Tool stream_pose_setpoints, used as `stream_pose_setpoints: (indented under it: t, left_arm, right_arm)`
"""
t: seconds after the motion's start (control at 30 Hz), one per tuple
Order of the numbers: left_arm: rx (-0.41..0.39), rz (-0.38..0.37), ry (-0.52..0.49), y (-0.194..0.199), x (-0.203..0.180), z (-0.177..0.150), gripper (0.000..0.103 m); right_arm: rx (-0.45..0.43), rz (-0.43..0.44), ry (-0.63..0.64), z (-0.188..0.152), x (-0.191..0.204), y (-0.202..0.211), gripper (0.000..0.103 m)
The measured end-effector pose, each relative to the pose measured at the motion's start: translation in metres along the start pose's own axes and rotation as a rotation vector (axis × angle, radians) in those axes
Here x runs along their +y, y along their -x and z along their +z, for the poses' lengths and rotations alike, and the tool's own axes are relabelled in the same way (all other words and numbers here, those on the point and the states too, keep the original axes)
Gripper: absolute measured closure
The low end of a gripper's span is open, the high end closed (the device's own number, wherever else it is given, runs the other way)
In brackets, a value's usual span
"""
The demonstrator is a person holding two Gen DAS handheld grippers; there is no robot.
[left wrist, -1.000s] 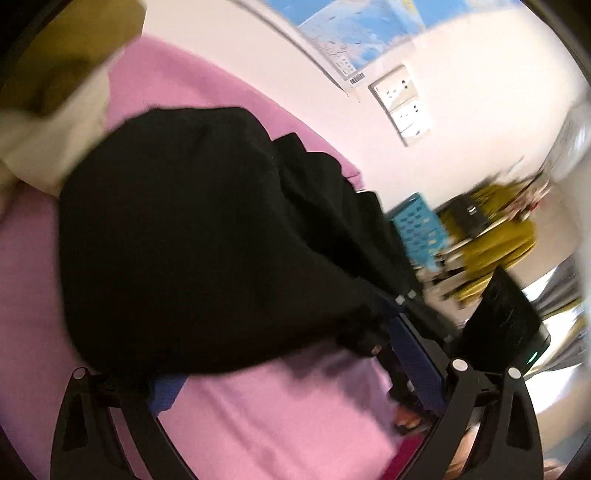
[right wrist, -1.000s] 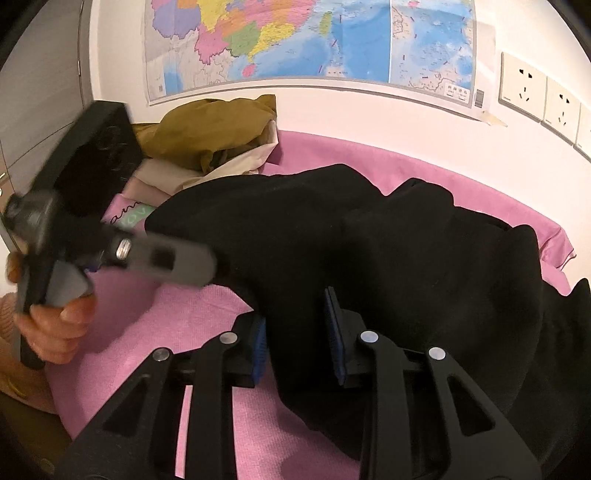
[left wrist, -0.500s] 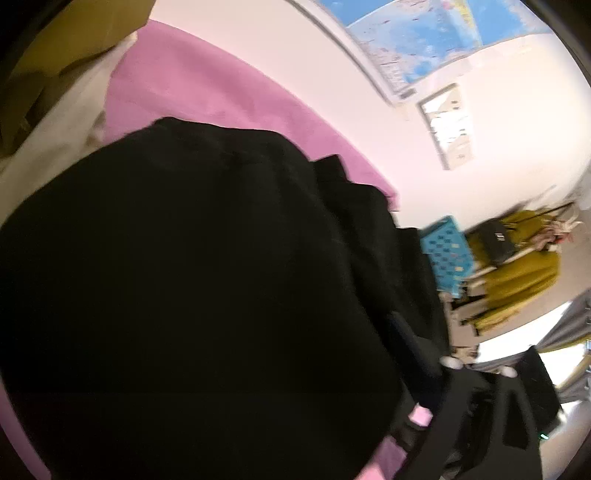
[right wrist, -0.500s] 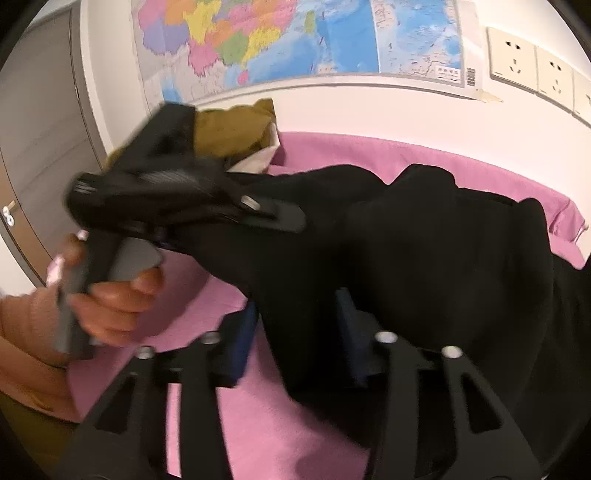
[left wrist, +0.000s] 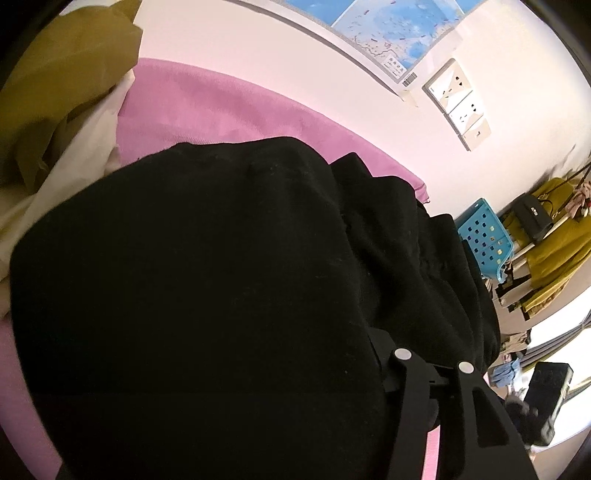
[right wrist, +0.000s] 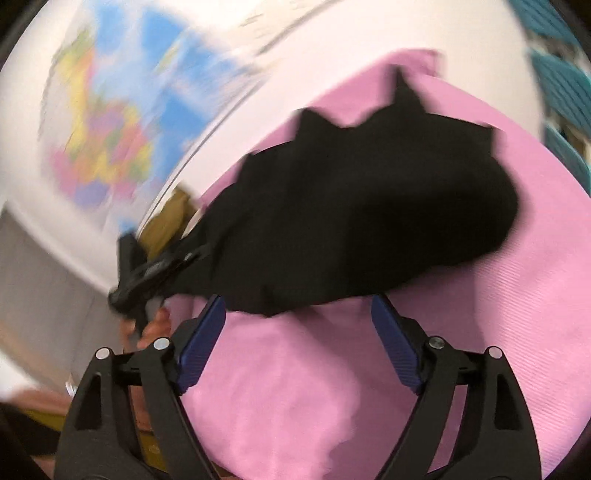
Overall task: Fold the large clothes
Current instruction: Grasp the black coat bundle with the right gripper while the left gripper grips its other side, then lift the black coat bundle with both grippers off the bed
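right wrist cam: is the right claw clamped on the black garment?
No. The right claw stands wide open over bare pink sheet, its blue pads clear of the black fabric garment.

This is a room in a home, used as a living or bedroom space; a coloured wall map (left wrist: 391,26) hangs on the plain white wall, with a row of white wall sockets (left wrist: 458,103) just beside its corner; a surface under a pink cover (right wrist: 369,387) carries a black garment (left wrist: 221,295), with olive and cream clothes (left wrist: 55,110) heaped at one end; farther off stand a blue perforated plastic basket (left wrist: 484,240) and a rack draped with mustard-yellow fabric (left wrist: 554,236) and a black bag (left wrist: 532,218); bright daylight and grey curtains show at the far edge; a grey door panel (right wrist: 44,266) sits beside the map.
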State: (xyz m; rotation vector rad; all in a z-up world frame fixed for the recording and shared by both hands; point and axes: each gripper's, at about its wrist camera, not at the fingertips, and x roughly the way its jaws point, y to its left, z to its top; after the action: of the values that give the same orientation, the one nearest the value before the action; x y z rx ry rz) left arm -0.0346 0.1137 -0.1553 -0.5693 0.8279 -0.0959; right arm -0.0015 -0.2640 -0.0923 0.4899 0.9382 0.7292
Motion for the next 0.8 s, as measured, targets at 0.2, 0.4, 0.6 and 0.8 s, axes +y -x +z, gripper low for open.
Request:
stream_pose_setpoints:
  t: [0.2, 0.4, 0.6, 0.8]
  left_arm:
    - [0.000, 0.036, -0.066, -0.002, -0.009, -0.001, 0.034]
    - [-0.001, 0.050, -0.088, -0.005, -0.014, -0.001, 0.027]
    - [0.001, 0.040, -0.098, -0.006, -0.012, 0.000, 0.024]
    - [0.014, 0.080, -0.118, -0.011, -0.018, 0.001, 0.023]
  right_arm:
    - [-0.084, -0.102, -0.063, 0.013, -0.021, -0.006, 0.020]
    - [-0.140, -0.197, -0.026, 0.025, -0.010, -0.031, 0.009]
    - [-0.181, -0.148, -0.074, 0.027, -0.013, -0.035, 0.010]
    - [-0.166, -0.191, -0.082, 0.035, -0.011, -0.045, 0.004]
